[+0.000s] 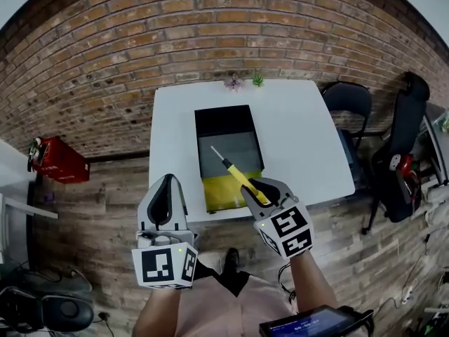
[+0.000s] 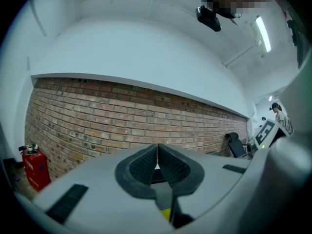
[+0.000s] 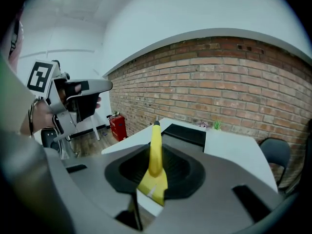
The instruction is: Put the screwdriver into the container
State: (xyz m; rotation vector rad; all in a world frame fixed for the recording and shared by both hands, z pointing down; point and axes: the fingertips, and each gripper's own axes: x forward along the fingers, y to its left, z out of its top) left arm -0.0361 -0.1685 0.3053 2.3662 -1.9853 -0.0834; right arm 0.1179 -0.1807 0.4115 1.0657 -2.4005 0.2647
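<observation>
The right hand-held gripper [image 1: 258, 192] sits in the lower middle of the head view. Its jaws are closed on the yellow handle of the screwdriver [image 1: 237, 174], and its marker cube is just below and to the right. In the right gripper view the handle [image 3: 155, 152] stands up between the dark pads, gripped near its butt end. The tip points toward the upper middle of that frame, at the near edge of the container [image 3: 187, 133].

In the head view the thin metal shaft slants to the upper left and crosses over the grey inside of the container [image 1: 224, 121]. The container is a long tray with a black far wall and a yellow near end. It lies in the middle of the white worktop [image 1: 305, 142]. The screwdriver is held off the surface, and its height above the tray cannot be judged.

The left hand-held gripper [image 1: 167, 182] is at the lower left of the head view, in front of the worktop's near edge. In its own view the two ribbed pads [image 2: 142, 165] meet along a thin line with nothing between them.

A red fire extinguisher [image 1: 56, 160] stands on the floor at the left, and a brick wall fills the top.
</observation>
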